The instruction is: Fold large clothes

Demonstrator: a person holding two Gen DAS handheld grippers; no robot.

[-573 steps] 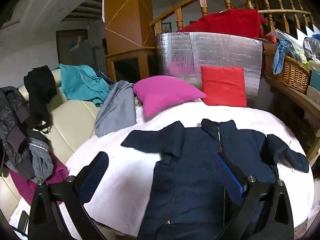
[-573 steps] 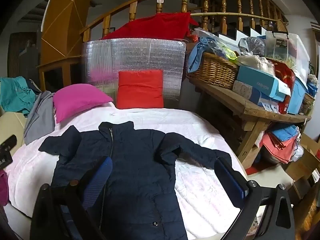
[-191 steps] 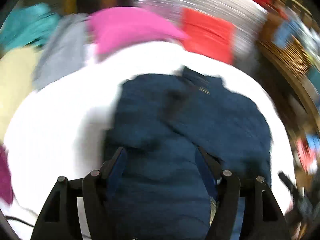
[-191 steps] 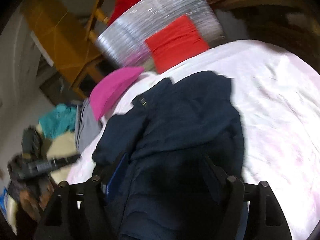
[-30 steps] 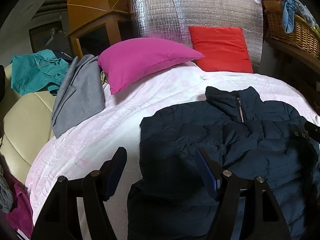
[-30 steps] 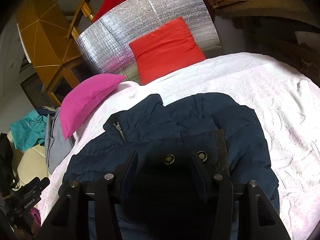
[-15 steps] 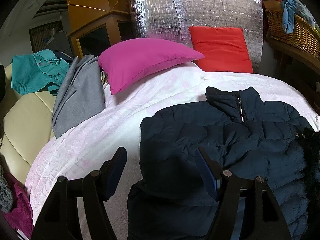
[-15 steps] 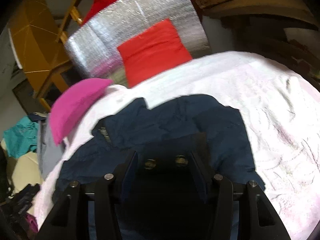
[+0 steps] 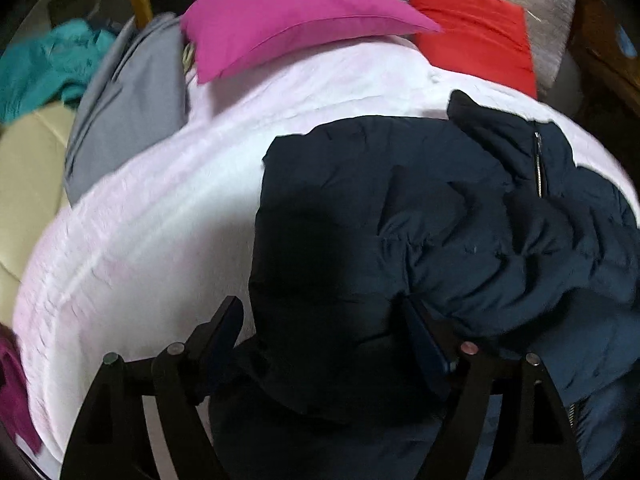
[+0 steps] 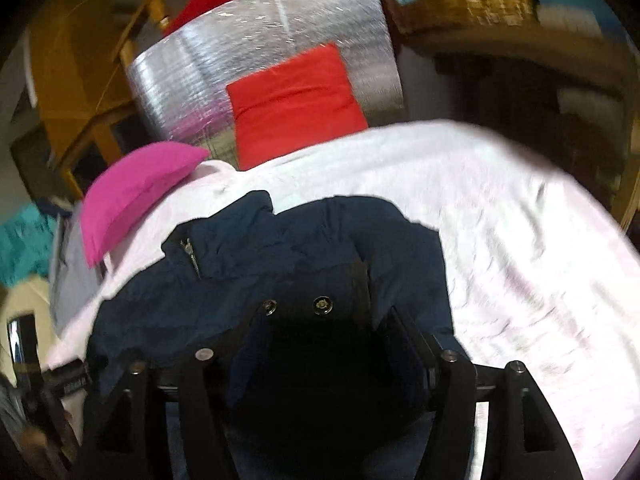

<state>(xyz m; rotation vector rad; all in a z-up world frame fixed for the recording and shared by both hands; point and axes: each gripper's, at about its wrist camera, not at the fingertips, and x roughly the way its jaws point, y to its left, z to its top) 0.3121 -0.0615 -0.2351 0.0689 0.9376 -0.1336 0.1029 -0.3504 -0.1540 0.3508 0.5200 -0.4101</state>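
A pale pink bedspread (image 9: 152, 220) covers the bed, and on it lies the navy puffer jacket (image 9: 400, 208), folded into a bulky heap with its zipped collar (image 9: 536, 152) toward the pillows; in the right wrist view a flap bearing two snap buttons (image 10: 320, 303) sits on top of the pile. A silver foil panel (image 10: 272, 40) stands behind a red cushion (image 10: 296, 104) at the head of the bed, with a magenta pillow (image 9: 288, 20) beside it, then a grey garment (image 9: 132, 108) and a teal one (image 9: 48, 68) off the bed's edge. The left gripper (image 9: 320, 344) hangs low over the jacket's near edge, its jaws opening wide with dark fabric between them but no pad pressing. The right gripper (image 10: 324, 340) is opening too, the buttoned flap lying loose between its fingers
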